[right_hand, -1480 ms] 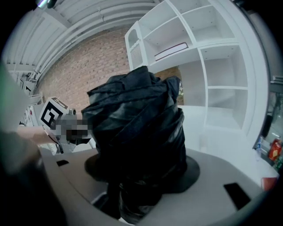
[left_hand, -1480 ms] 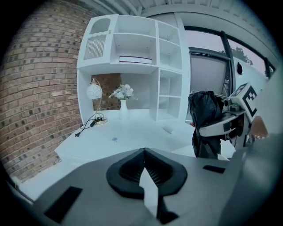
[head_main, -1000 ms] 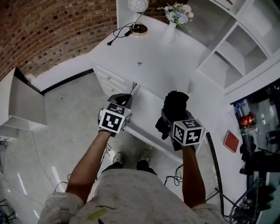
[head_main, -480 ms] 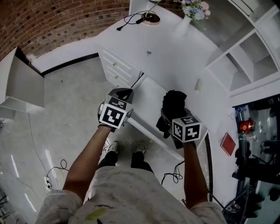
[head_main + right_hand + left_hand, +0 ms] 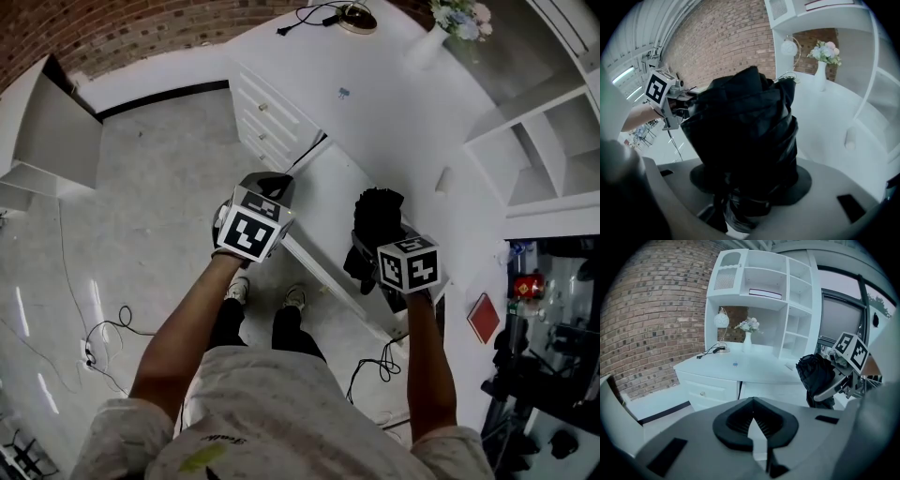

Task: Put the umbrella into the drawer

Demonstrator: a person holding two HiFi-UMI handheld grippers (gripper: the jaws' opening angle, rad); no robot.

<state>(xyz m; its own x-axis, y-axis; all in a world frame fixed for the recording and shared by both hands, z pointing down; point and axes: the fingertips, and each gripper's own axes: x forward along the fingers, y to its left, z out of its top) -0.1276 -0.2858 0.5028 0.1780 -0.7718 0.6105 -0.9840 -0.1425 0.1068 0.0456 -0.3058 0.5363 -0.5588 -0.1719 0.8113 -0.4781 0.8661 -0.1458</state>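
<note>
The right tongs clamp the folded black umbrella by its lower end, right of centre in the head view, above the open drawer. The left tongs are pinched nearly together — seemingly on the drawer's front edge. The umbrella is best lowered lengthwise, flat into the drawer under the table, before release.

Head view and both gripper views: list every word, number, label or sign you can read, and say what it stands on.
No text is readable in any view.
Shirt: small cursive print, too blurred to read.
Marker cubes: black-and-white square patterns, no letters or digits.
Book: too small, no title legible.
Umbrella: plain black, no print visible.
</note>
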